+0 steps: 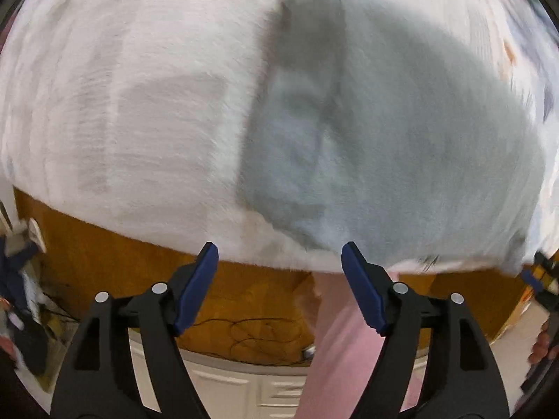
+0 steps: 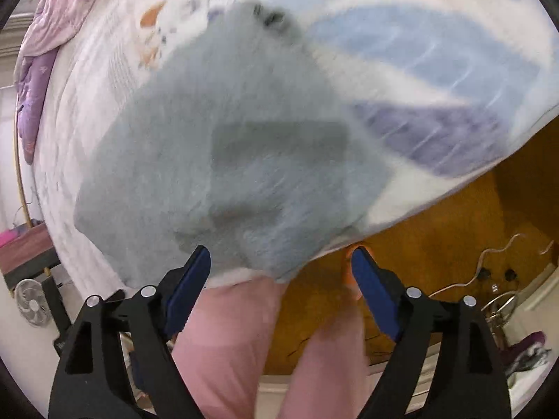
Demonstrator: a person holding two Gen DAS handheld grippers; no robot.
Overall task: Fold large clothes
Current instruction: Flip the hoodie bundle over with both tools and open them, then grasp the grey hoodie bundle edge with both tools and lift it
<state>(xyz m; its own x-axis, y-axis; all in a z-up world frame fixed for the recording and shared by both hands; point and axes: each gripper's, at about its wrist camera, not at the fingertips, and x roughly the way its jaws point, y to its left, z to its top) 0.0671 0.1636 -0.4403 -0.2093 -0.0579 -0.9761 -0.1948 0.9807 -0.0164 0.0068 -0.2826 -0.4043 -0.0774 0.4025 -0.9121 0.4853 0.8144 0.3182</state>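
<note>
Lay flat on the bed: a grey-blue garment (image 2: 223,160), folded into a compact slab, blurred in both views. Reached almost to the near edge of the mattress, one corner hanging just over it in the right wrist view. Showed a darker rectangular patch near the middle there, and a dark mark at the far end, too smeared to read. In the left wrist view, sat right of centre as the same grey-blue garment (image 1: 401,146), with a raised fold running along its left side.

Hovered above the near edge, apart from the cloth: the left gripper (image 1: 279,289), blue pads spread wide, nothing between them. Likewise the right gripper (image 2: 281,293), jaws released and empty, pointing steeply down at the edge of the bed.

Lay under the garment: a bedsheet (image 2: 419,35), white with pale blue and purple shapes and an orange mark. Looked mostly plain white on the left wrist side, bedsheet (image 1: 122,104).

Stood below the grippers: pink trouser legs (image 2: 223,342) of the person, close against the bed. Beyond them, an orange-brown wooden floor (image 2: 436,244) with a thin cable across it. Bunched at the far left corner of the bed, a purple and pink quilt (image 2: 38,80). Stood on the floor at the left, a small white fan (image 2: 33,302).
</note>
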